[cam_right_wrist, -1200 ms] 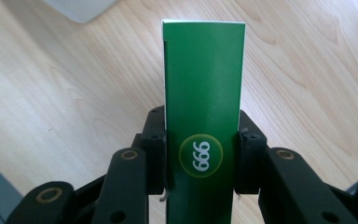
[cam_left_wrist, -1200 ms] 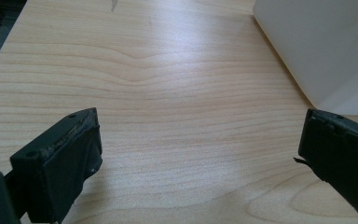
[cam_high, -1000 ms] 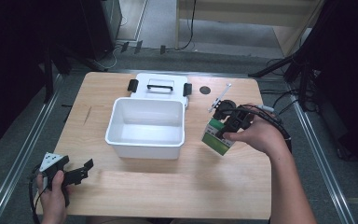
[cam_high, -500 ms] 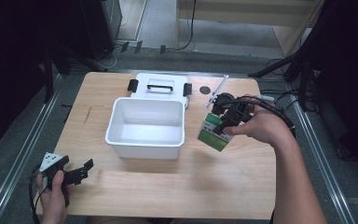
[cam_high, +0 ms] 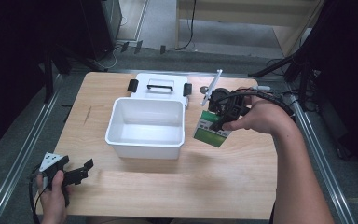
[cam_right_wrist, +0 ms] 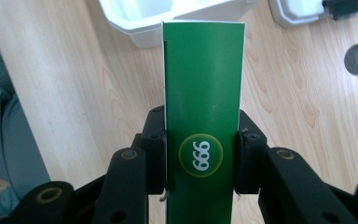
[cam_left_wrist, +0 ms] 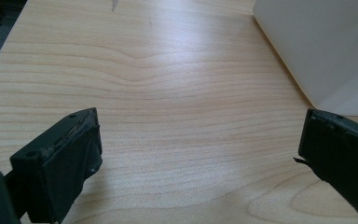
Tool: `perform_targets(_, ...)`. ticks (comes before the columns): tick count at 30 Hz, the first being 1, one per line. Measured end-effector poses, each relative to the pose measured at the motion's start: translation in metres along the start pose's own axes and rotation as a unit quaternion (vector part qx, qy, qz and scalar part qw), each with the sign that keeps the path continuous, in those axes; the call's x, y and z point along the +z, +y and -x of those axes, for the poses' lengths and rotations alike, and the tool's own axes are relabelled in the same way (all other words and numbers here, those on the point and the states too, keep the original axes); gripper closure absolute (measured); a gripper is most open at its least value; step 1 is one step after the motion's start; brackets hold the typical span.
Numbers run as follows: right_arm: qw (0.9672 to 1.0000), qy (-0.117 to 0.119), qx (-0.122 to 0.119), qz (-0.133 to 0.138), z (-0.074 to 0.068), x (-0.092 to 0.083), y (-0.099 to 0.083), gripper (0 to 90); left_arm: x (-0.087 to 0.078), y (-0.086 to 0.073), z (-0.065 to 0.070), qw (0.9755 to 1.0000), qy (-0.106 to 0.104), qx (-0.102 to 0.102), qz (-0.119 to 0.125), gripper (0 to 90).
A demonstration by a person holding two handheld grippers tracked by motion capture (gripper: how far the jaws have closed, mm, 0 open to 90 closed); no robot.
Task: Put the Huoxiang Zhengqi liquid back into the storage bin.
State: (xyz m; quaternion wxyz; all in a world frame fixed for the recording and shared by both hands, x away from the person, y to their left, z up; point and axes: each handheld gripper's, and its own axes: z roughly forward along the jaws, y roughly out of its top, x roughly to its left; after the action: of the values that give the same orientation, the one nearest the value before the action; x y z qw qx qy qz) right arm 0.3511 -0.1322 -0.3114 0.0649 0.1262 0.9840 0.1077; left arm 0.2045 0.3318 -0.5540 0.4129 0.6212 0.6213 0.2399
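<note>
Held thing: a green carton [cam_right_wrist: 203, 126], tall and narrow, flat-sided, with thin white edges along its top and left side.
Marking: a round yellow-green badge low on the green face carries white figures that read "666" or "999", depending on which way up they are taken.
High-view look: the green carton [cam_high: 211, 129] hangs tilted, its face dark green with a paler band and small white print too small to read.
Where it is: lifted clear of the worktop [cam_high: 242, 182], just right of the white bin [cam_high: 145, 122], toward the right side of the scene.
Right hand-held gripper [cam_right_wrist: 201, 151]: clenched on the carton, one black pad pressed on each narrow side at the height of the badge.
Right hand-held gripper, high view [cam_high: 221, 116]: carried by a hand that reaches in from the right.
Left hand-held gripper [cam_left_wrist: 200, 154]: released, its black jaws wide apart with bare wood between them.
Left hand-held gripper, high view [cam_high: 77, 171]: near the left near corner of the worktop, well apart from the carton.
White bin: open-topped, rectangular, with nothing showing inside it.
Lid [cam_high: 160, 87]: white, with black clips and a handle, lying just beyond the bin on the far side.
</note>
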Motion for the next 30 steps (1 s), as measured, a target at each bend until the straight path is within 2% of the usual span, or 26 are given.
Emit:
perform_targets(5,0.9999,-0.001,-0.012,-0.008,0.001,-0.009,0.008,64.9,0.0,0.0,0.0,1.0,0.0,0.0,0.0,0.3)
perform_targets(13,0.9999,-0.002,-0.015,0.004,0.004,-0.027,0.02,64.9,0.0,0.0,0.0,1.0,-0.001,0.0,-0.002,0.3)
perform_targets(21,0.9998,0.002,-0.02,0.009,0.005,-0.036,0.031,64.9,0.0,0.0,0.0,1.0,-0.001,-0.001,-0.001,0.3)
perform_targets(30,0.9996,-0.001,-0.028,0.01,0.002,-0.042,0.054,64.9,0.0,0.0,0.0,1.0,-0.002,-0.002,-0.001,0.3)
